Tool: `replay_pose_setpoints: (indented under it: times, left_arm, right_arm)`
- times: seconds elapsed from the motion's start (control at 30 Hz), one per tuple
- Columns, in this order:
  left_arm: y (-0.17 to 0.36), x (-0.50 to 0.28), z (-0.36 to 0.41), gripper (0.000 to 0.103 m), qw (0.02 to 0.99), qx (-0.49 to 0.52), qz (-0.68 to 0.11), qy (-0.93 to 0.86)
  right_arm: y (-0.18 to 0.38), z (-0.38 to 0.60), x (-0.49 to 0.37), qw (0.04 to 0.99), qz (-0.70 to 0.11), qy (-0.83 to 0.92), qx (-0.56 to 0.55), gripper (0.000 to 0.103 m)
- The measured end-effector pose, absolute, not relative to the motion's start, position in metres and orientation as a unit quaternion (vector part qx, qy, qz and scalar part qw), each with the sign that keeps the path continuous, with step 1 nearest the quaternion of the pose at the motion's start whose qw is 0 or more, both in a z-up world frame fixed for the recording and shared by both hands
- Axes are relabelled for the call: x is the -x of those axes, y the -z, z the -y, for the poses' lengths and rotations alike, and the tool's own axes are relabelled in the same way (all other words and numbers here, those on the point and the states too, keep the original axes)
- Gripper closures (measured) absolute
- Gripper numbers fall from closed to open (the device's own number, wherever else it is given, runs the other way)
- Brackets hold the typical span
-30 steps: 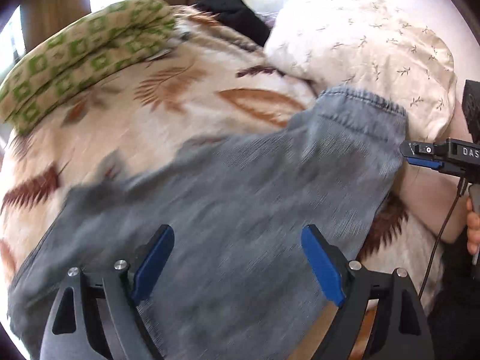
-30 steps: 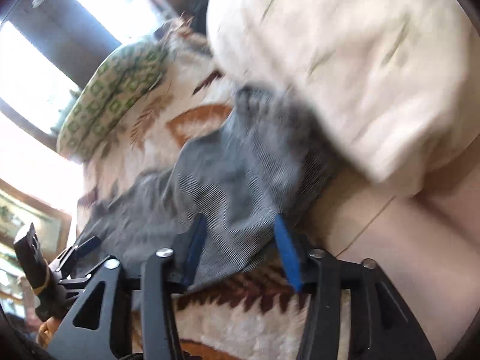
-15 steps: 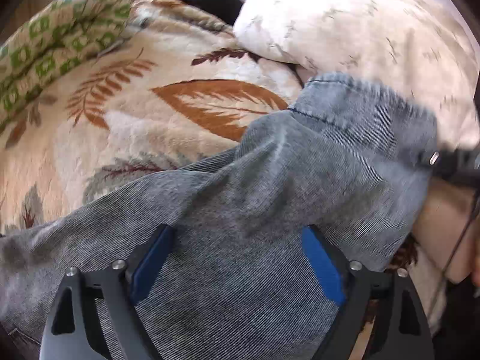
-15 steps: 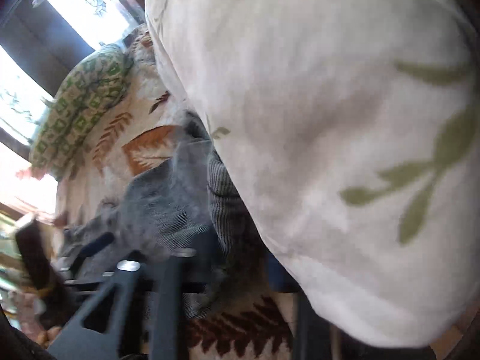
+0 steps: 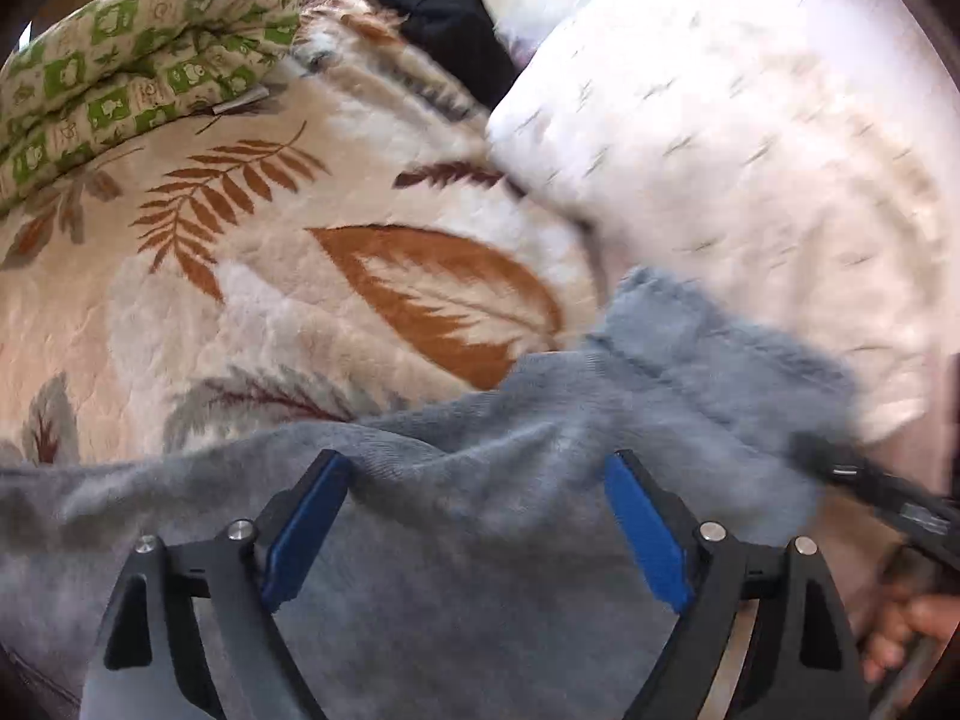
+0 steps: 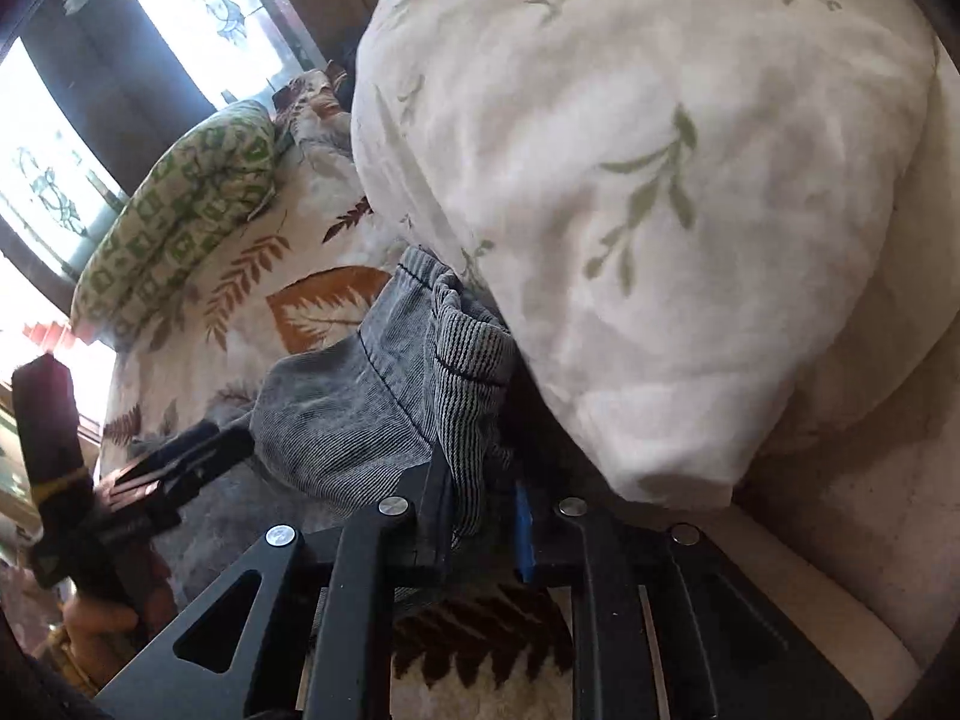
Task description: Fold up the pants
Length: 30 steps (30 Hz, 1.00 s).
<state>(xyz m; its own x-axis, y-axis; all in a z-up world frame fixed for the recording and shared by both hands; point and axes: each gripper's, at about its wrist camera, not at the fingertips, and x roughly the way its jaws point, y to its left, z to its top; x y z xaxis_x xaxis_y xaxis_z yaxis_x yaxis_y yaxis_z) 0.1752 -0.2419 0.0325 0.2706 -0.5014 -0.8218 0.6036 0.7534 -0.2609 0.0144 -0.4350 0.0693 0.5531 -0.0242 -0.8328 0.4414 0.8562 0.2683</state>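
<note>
Pants [image 6: 354, 414] lie on the bed blanket [image 5: 252, 300], waistband vs. the white pillow [image 6: 630, 210]. Right tool [image 6: 480, 516] has just closed, pinching the waistband edge; left tool [image 5: 474, 528] gapes wide over the cloth, w/o grip. Left should grab the far waistband corner before any lift.

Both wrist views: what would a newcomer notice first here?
The grey pants lie across a leaf-patterned blanket, with a big white pillow beside them. The right gripper pinches the pants' hem next to the pillow, while the left gripper hangs open over the grey cloth.
</note>
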Motion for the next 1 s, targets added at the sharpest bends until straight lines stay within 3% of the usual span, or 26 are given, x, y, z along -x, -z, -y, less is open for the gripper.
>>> replay_pose_setpoints:
  times: [0.1, 0.17, 0.3, 0.37, 0.4, 0.6, 0.7, 0.77, 0.83, 1.0]
  left_arm:
    - [-0.013, -0.184, 0.257, 0.020, 0.804, -0.098, -0.500, 0.306]
    - [-0.021, -0.183, 0.259, 0.022, 0.803, -0.099, -0.496, 0.314]
    - [-0.044, -0.178, 0.227, 0.021, 0.807, -0.063, -0.473, 0.347]
    - [-0.045, -0.183, 0.209, 0.021, 0.808, -0.056, -0.484, 0.331]
    - [-0.044, -0.186, 0.201, 0.021, 0.808, -0.053, -0.491, 0.322]
    - [-0.033, -0.194, 0.174, 0.021, 0.814, -0.044, -0.507, 0.279]
    - [-0.029, -0.191, 0.175, 0.021, 0.814, -0.053, -0.505, 0.281]
    - [-0.026, -0.189, 0.177, 0.021, 0.814, -0.063, -0.502, 0.284]
    - [-0.025, -0.188, 0.179, 0.021, 0.815, -0.066, -0.500, 0.287]
    - [-0.025, -0.191, 0.176, 0.021, 0.817, -0.067, -0.496, 0.286]
  right_arm:
    - [-0.066, 0.435, -0.018, 0.849, -0.458, 0.142, -0.223, 0.083]
    - [-0.067, 0.437, -0.015, 0.844, -0.465, 0.162, -0.214, 0.068]
    - [-0.099, 0.423, -0.007, 0.871, -0.431, 0.147, -0.186, 0.066]
    - [-0.118, 0.406, -0.026, 0.890, -0.419, 0.112, -0.141, 0.048]
    - [-0.121, 0.403, -0.036, 0.892, -0.420, 0.094, -0.135, 0.045]
    - [-0.078, 0.405, -0.143, 0.849, -0.516, 0.094, -0.065, 0.044]
    - [-0.049, 0.412, -0.177, 0.822, -0.555, 0.124, -0.027, 0.050]
    - [-0.037, 0.413, -0.187, 0.809, -0.572, 0.132, -0.003, 0.073]
    - [-0.030, 0.410, -0.189, 0.798, -0.589, 0.120, 0.022, 0.086]
    - [-0.037, 0.395, -0.171, 0.795, -0.565, 0.131, 0.178, 0.096]
